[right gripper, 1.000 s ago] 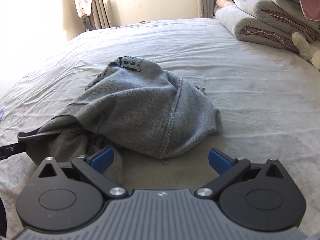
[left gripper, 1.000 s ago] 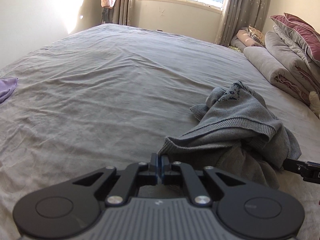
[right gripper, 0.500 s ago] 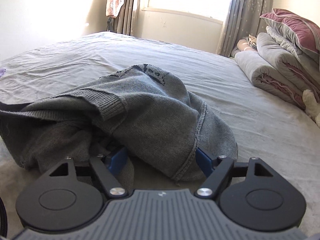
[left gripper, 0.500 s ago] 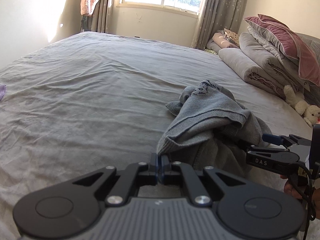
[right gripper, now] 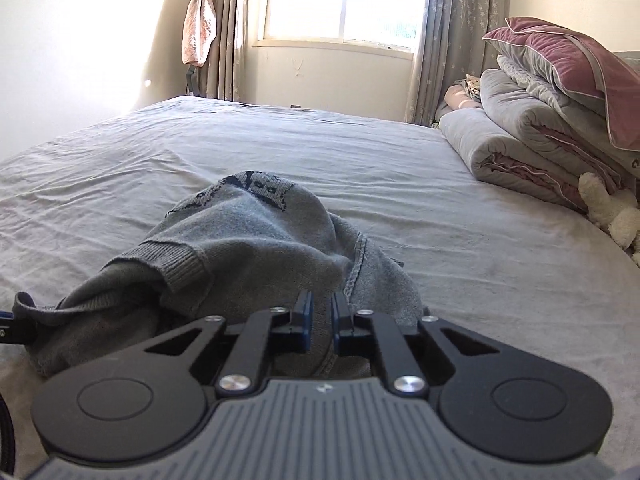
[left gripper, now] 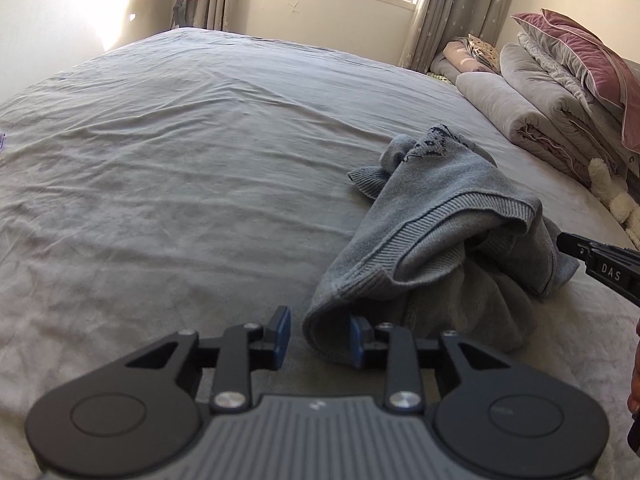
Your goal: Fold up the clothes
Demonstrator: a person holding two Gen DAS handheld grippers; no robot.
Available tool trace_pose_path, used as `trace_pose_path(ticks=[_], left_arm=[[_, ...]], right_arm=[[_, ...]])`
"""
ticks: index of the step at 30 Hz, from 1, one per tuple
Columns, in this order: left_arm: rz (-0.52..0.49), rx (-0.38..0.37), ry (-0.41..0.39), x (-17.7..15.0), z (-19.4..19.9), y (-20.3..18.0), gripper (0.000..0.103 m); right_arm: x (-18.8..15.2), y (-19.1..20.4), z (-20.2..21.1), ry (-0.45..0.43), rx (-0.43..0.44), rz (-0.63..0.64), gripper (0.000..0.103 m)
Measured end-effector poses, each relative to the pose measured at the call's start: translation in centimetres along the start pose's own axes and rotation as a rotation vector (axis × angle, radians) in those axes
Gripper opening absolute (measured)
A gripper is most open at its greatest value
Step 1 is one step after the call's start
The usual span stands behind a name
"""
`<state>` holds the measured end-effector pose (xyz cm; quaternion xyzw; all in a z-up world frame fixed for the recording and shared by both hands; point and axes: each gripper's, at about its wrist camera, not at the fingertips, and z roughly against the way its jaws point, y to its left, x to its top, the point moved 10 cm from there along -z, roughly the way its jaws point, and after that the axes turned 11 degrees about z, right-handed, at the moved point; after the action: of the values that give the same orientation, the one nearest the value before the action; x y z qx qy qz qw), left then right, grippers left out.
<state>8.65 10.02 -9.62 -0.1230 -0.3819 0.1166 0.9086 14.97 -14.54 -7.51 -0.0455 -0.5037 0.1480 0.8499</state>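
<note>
The bed fills both views, its grey sheet creased and sunlit, running back to the window wall. Along its right edge sits a stack of rolled grey quilts with a plum pillow on top, and a cream plush toy lies just beside the stack. The grey knit sweater lies crumpled in a heap on the near part of the bed, toward the right edge, its dark patterned patch on the far side and a ribbed hem curling over at the front. Now the left gripper, low at the heap's near left corner: its jaws are opening, blue pads apart, with a fold of the hem slack between them, lying against the right pad and clear of the left one. Over to the right gripper, at the heap's near right side: its jaws are closing, the pads nearly together with a bunch of the knit pinched in the narrow gap between them.
</note>
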Motion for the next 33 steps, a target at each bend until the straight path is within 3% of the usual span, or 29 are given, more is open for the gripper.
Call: trace_pose_path(ticks=[1, 4, 5, 6, 8, 13, 18, 20, 22, 26, 33], left_arm=[[0.002, 0.002, 0.000, -0.1, 0.0, 0.0, 0.031], [0.010, 0.001, -0.001, 0.0, -0.1, 0.0, 0.030], [0.013, -0.004, -0.001, 0.0, -0.1, 0.0, 0.028], [0.016, -0.013, -0.001, 0.0, -0.1, -0.1, 0.018], [0.016, -0.040, 0.002, 0.0, 0.0, -0.5, 0.004], [-0.029, -0.167, -0.018, 0.0, 1.5, -3.2, 0.004], [-0.092, -0.268, -0.038, -0.3, 3.1, -5.7, 0.003], [-0.125, -0.240, -0.035, -0.6, 3.1, -5.9, 0.003], [-0.155, -0.192, -0.033, -0.8, 2.9, -5.6, 0.003], [-0.100, -0.260, -0.007, -0.9, 3.1, -5.6, 0.003], [-0.053, -0.447, 0.030, -1.9, 4.3, -8.1, 0.003]], right_arm=[[-0.1, 0.1, -0.1, 0.006, 0.015, -0.010, 0.017], [-0.4, 0.6, -0.4, 0.024, 0.049, -0.030, 0.047], [-0.4, 0.9, -0.4, 0.023, 0.060, -0.030, 0.057], [-0.4, 1.2, -0.4, 0.020, 0.069, -0.028, 0.063], [-0.3, 1.8, -0.2, 0.017, 0.086, -0.016, 0.066], [-0.1, 3.3, 0.4, 0.018, 0.163, -0.017, 0.066], [0.1, 4.5, 1.4, 0.034, 0.307, -0.132, 0.066], [0.1, 4.9, 1.6, 0.049, 0.379, -0.197, 0.066], [0.2, 5.0, 1.8, 0.053, 0.398, -0.230, 0.066], [0.1, 4.5, 1.7, 0.080, 0.429, -0.306, 0.066], [-0.4, 4.9, 2.8, 0.173, 0.637, -0.529, 0.066]])
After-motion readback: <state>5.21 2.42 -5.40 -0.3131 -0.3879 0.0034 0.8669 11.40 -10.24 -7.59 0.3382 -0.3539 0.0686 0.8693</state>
